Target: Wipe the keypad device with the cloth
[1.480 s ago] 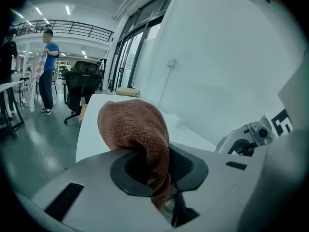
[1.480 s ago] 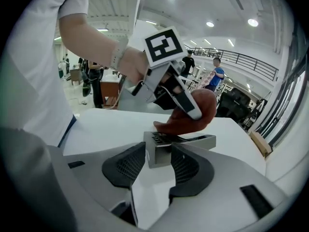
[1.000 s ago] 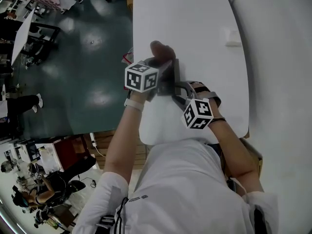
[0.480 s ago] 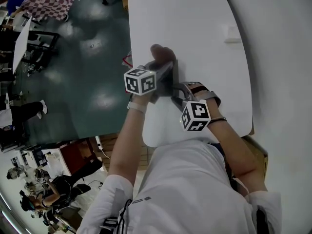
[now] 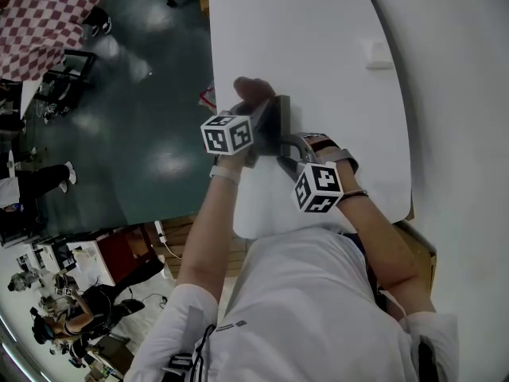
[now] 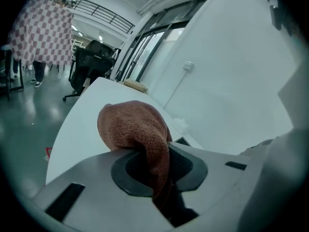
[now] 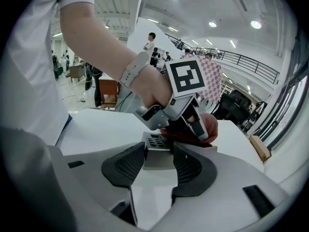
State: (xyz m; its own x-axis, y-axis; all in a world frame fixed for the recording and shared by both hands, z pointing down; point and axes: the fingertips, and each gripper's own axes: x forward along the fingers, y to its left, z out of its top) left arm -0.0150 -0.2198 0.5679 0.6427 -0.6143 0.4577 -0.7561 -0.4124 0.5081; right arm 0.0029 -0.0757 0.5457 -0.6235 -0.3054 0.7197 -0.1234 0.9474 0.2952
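Since half a second ago the cloth (image 5: 248, 87) has slid a little to the left, toward the table's edge, and the left gripper (image 5: 253, 110) has gone with it. The right gripper (image 5: 288, 156) has kept its place.

- Nearest: the person's white-shirted torso, both forearms reaching out over the near end of the white table (image 5: 318, 38).
- Right gripper: in its own view the jaws are drawn in narrow on the near end of the keypad device (image 7: 157, 141), pads touching both its sides. The device lies on the table, with rows of dark keys showing on its grey face.
- Left gripper: jaws clamped on a fold of the reddish-brown cloth (image 6: 133, 124), and the rest bunches up over the jaw tips. In the right gripper view this gripper comes down from above onto the far part of the device, its cloth wad pressed at the device's far side. The hand holding it wears a pale wristband (image 7: 133, 69).
- In the head view the device (image 5: 278, 122) reads as a dark slab between the two marker cubes.
- Beyond: bare white table, then a white wall.
- Left of the table: dark green glossy floor (image 5: 143, 94). Chairs, a checkered cover (image 5: 48, 6) and people stand well apart from the work.
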